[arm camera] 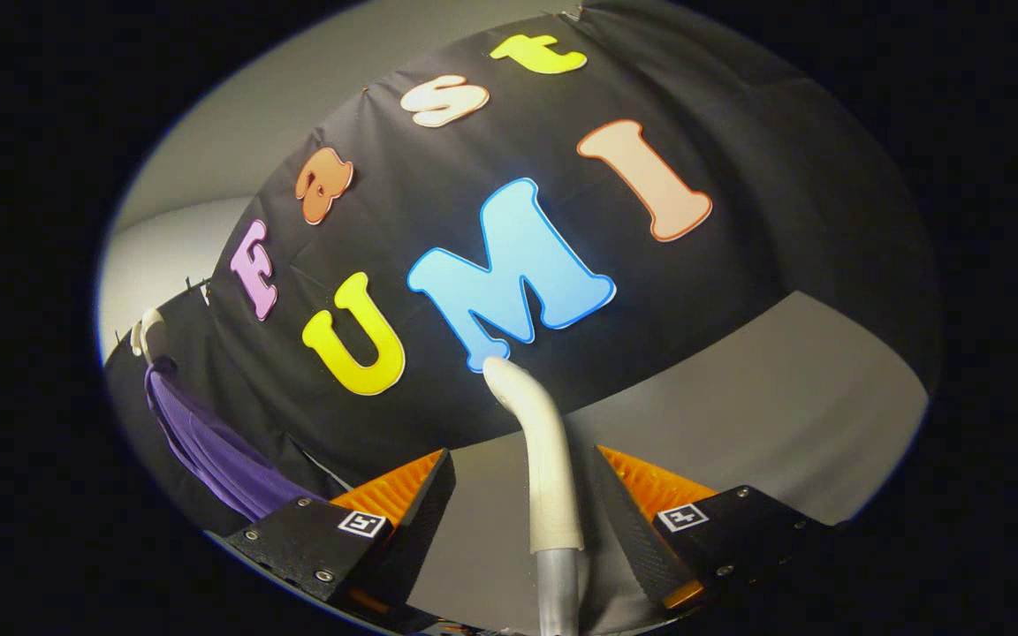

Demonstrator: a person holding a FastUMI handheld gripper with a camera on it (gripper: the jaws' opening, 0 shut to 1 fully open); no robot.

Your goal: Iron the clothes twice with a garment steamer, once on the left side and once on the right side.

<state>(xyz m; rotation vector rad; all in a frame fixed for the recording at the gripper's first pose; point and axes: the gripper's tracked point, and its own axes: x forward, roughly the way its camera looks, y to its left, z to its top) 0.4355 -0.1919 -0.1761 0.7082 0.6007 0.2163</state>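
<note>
Steamer wand (pixel 544 459) stands upright between your gripper (pixel 522 495)'s fingers, its pale curved nozzle rising ahead of them toward the booth's black wall and its metal tube dropping below. The fingers stand apart with visible gaps on both sides of the wand, so you are not clamping it (whether either pad grazes it lower down, I cannot tell). The purple garment (pixel 208 450) hangs from a pale hanger hook (pixel 147 331) well off beyond your left finger, against the wall, far from the nozzle. A grey table surface (pixel 739 397) lies ahead. Watch the grip: I judge that if you swing toward the garment with the jaws this loose, the wand could tip or slip. The nozzle also points away from the cloth, so a hasty pass could miss the fabric.
</note>
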